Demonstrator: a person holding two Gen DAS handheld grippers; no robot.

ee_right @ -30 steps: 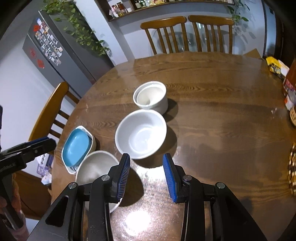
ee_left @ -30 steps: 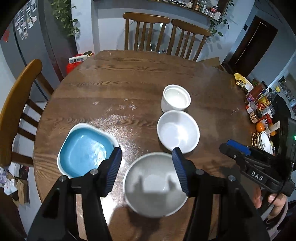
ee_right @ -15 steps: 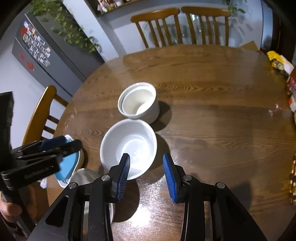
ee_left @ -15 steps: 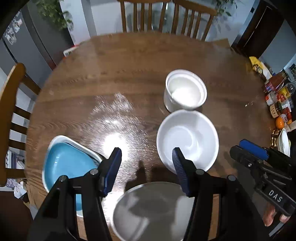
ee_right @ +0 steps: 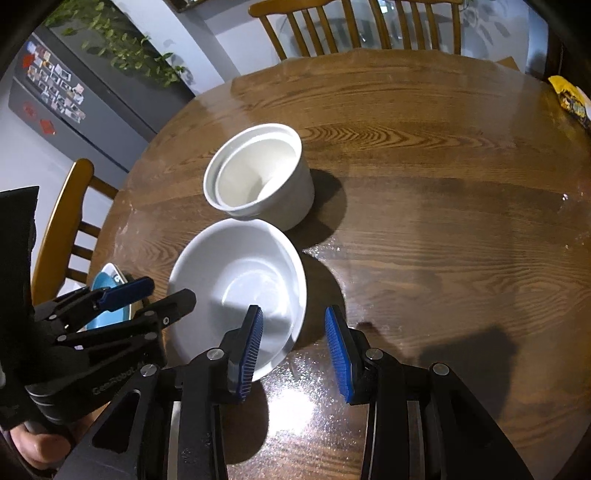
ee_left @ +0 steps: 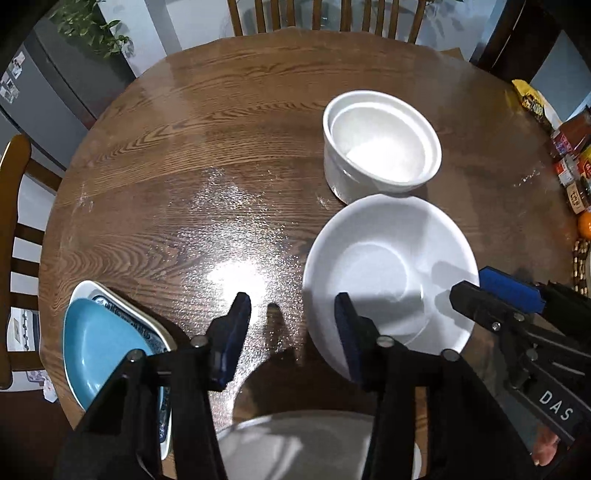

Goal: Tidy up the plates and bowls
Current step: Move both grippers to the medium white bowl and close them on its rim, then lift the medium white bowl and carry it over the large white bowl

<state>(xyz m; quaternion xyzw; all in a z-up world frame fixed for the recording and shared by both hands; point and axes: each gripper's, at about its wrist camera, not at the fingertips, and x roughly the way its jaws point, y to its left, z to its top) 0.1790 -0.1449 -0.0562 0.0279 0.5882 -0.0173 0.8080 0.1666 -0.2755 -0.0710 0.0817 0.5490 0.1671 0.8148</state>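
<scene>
Round wooden table [ee_left: 207, 155] ringed by wooden chairs [ee_right: 354, 29].

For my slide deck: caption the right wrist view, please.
Open right gripper straddles the rim of a wide white bowl on the wooden table.

Both wrist cams look steeply down, close over the round wooden table [ee_left: 207, 155], facing the far chairs [ee_right: 354, 29]. Left view sits further left. The 2 views share the wide white bowl [ee_left: 388, 273] and deep white pot [ee_left: 380, 144].
</scene>
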